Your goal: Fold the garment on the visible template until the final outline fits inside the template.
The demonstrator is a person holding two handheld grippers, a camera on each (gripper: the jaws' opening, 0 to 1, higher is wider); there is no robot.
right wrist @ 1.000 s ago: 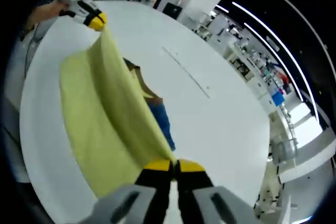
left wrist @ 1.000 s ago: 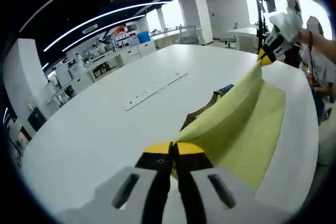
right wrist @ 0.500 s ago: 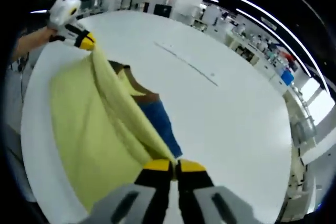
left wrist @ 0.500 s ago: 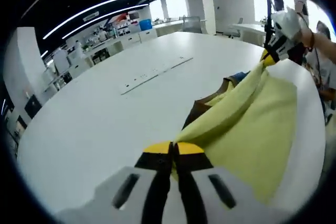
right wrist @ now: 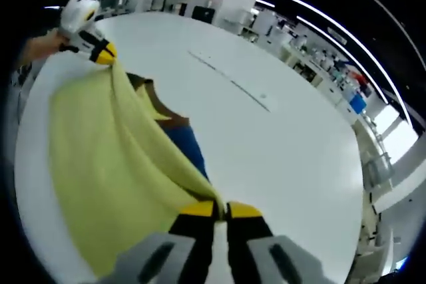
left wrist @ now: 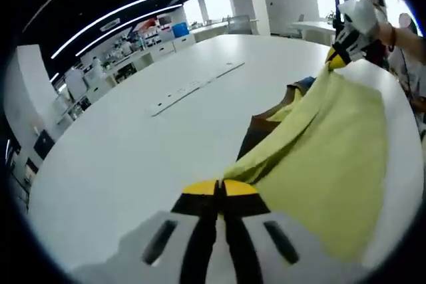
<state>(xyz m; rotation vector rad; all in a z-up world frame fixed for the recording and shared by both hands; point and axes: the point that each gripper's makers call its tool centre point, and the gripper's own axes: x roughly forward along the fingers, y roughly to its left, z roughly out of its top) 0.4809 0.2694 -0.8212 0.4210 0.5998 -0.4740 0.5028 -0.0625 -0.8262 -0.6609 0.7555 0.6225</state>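
A pale yellow garment [left wrist: 319, 151] hangs stretched between my two grippers above a white table [left wrist: 133, 144]. My left gripper [left wrist: 219, 191] is shut on one corner of the cloth. My right gripper [right wrist: 219, 209] is shut on the other corner, and the yellow garment [right wrist: 113, 164] spreads out to its left. From the right, the right gripper [left wrist: 338, 56] comes into the left gripper view; the left gripper [right wrist: 100, 51] appears at the upper left of the right gripper view. Under the cloth lies a template with brown [left wrist: 256, 134] and blue [right wrist: 190, 147] parts, mostly hidden.
A long grey strip [left wrist: 193, 88] is set into the table's middle, also seen as a strip [right wrist: 229, 84] in the right gripper view. Desks, pillars and shelves ring the room. A person's hand [left wrist: 389, 31] holds the right gripper.
Both grippers have swung the yellow cloth lower and farther over the table, so it covers more of the brown and blue template. Both stay shut on their corners.
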